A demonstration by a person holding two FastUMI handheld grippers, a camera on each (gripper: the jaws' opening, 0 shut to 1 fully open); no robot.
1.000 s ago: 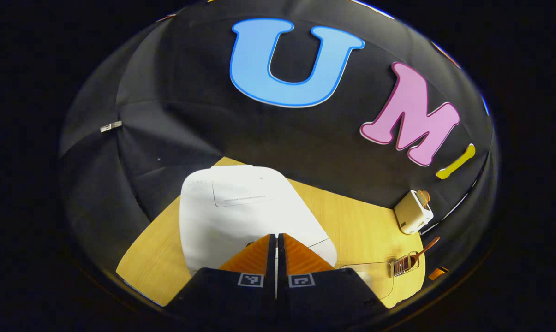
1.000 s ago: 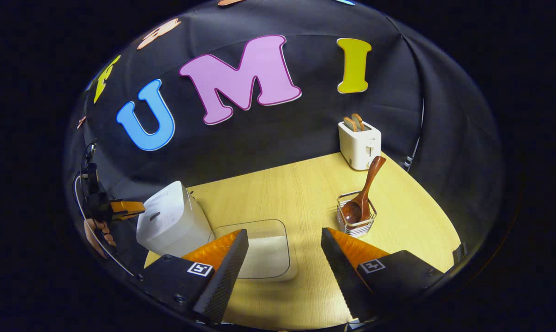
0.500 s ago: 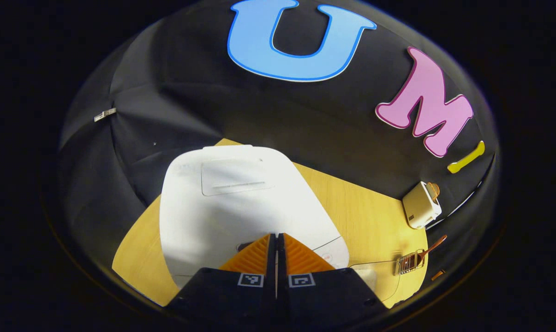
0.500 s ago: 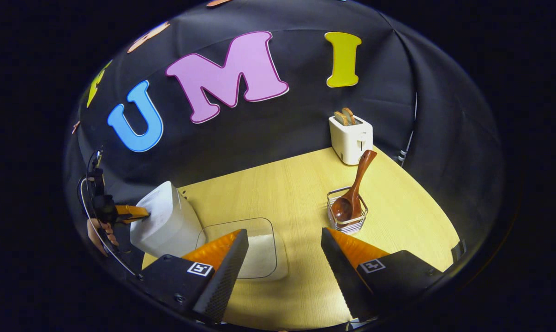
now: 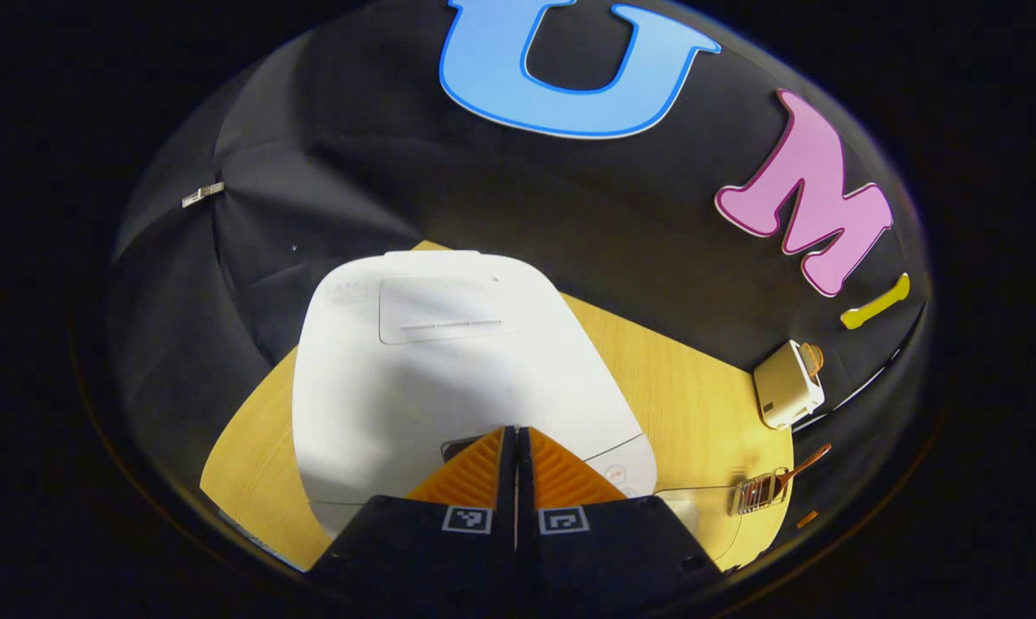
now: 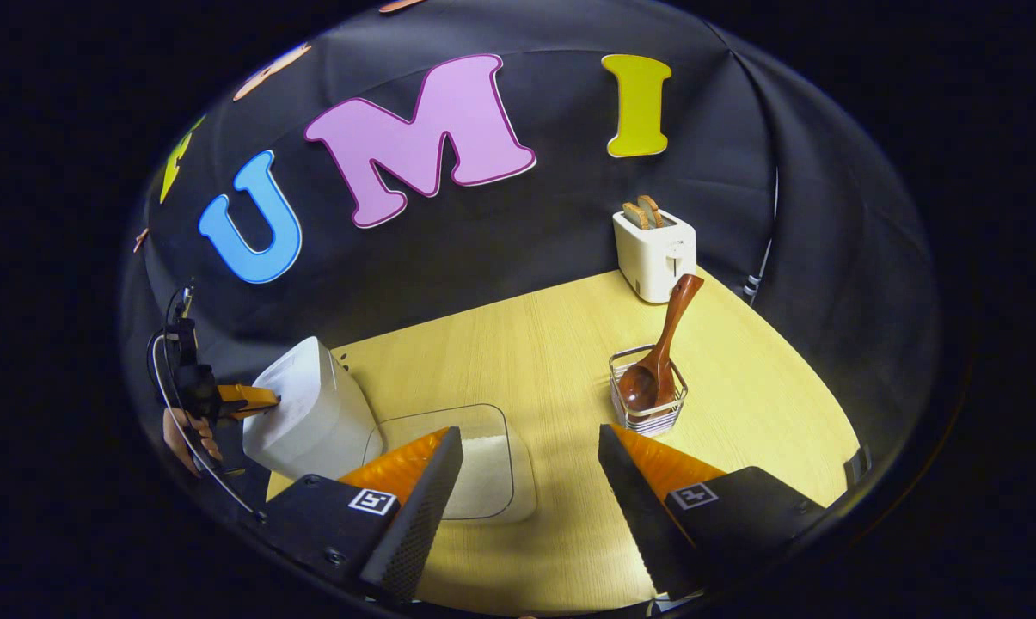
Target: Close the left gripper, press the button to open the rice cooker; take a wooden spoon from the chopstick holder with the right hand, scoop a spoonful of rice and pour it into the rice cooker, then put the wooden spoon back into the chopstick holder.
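Right of centre in the right gripper view, the stiff, light wooden spoon (image 6: 660,351) stood before the released right gripper (image 6: 530,451), its raised handle probably the best hold.

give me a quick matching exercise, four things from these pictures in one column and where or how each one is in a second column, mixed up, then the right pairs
Things:
1. wooden spoon
2. rice cooker
3. toaster
4. left gripper

Places or states:
A. lid down
B. standing in the chopstick holder
C. fingers together, tips at the cooker's front
D. by the back wall, bread in its slots

Pairs: 1-B, 2-A, 3-D, 4-C
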